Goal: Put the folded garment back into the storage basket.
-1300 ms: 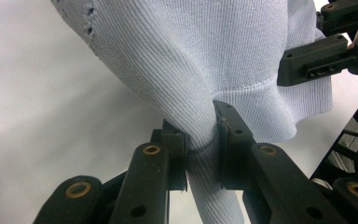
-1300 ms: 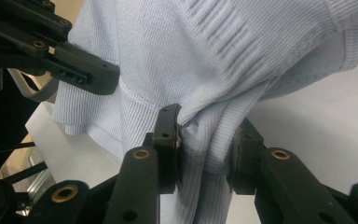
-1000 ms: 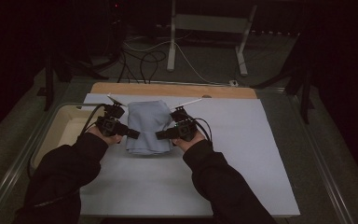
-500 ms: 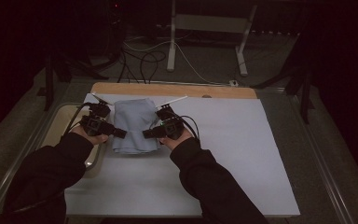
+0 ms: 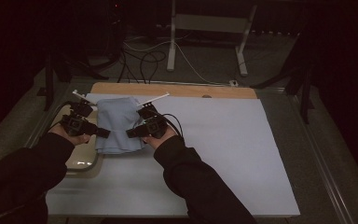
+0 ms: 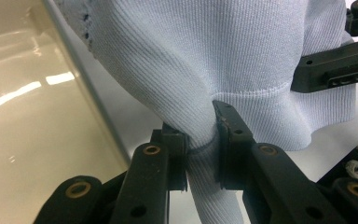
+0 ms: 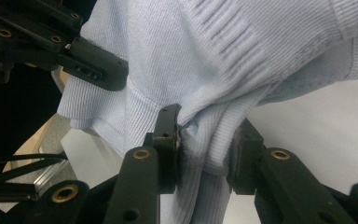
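Gripping the pale blue knit garment (image 5: 117,125) at the worktop's (image 5: 223,140) nine o'clock edge, left claw (image 6: 200,140) and right claw (image 7: 204,140) each pinch bunched folds; uneven pulling could slip fabric free onto the beige tray (image 5: 81,156).

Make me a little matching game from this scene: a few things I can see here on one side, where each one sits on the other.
Things:
1. left tongs
2. right tongs
3. cream tray
4. wooden strip

Places:
A. far edge of the table
B. left edge of the table
C. pinching the blue knit cloth's left side
D. pinching the cloth's right side

Pairs: 1-C, 2-D, 3-B, 4-A
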